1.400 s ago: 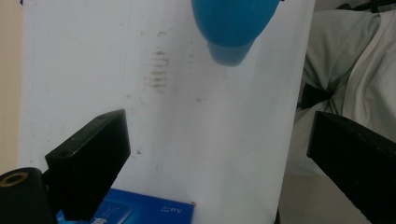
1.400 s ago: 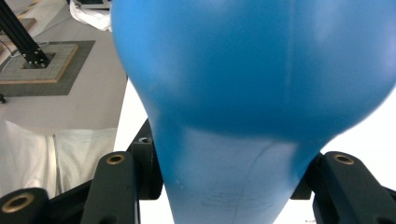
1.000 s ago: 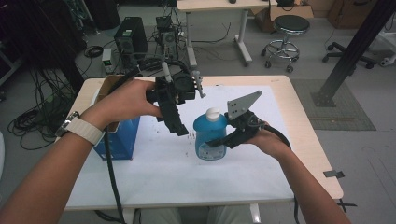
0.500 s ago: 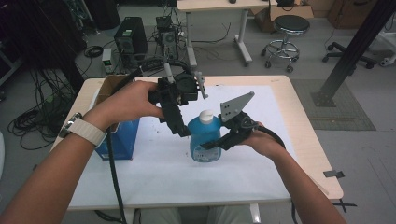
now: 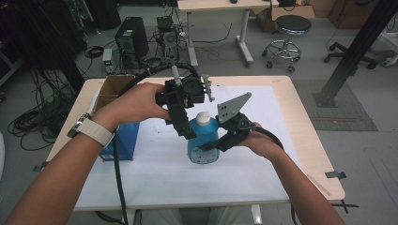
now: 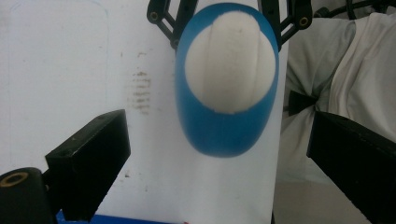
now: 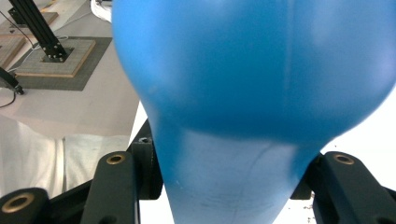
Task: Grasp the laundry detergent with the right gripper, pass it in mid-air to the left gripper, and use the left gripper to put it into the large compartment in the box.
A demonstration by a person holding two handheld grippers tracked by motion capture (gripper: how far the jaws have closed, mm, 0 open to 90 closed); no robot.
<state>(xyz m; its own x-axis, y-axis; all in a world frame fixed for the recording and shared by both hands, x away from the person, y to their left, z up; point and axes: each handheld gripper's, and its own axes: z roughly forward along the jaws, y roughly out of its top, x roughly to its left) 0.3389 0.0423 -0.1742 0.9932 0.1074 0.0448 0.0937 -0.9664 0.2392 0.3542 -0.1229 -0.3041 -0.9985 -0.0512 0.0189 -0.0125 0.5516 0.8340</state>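
A blue bottle (image 5: pixel 202 147) with a white cap (image 5: pixel 202 118) stands upright on the white sheet at the table's middle. My right gripper (image 5: pixel 212 145) is shut on the bottle's body from the right; in the right gripper view the blue bottle (image 7: pixel 252 79) sits between both jaws of the right gripper (image 7: pixel 229 191). My left gripper (image 5: pixel 189 127) hangs over the bottle, pointing down, open. In the left gripper view the white cap (image 6: pixel 229 60) and the blue bottle (image 6: pixel 219 135) lie below the wide-open left gripper (image 6: pixel 217 128), not touching its jaws.
A blue box (image 5: pixel 121 143) stands at the table's left with an open cardboard box (image 5: pixel 112 86) behind it. A white sheet (image 5: pixel 263 173) covers most of the wooden table (image 5: pixel 319 159). A stool (image 5: pixel 291 26) and computer gear stand on the floor beyond.
The right gripper has carried the bottle slightly left, under the left gripper. The left gripper has shifted a little over the cap and stays open.
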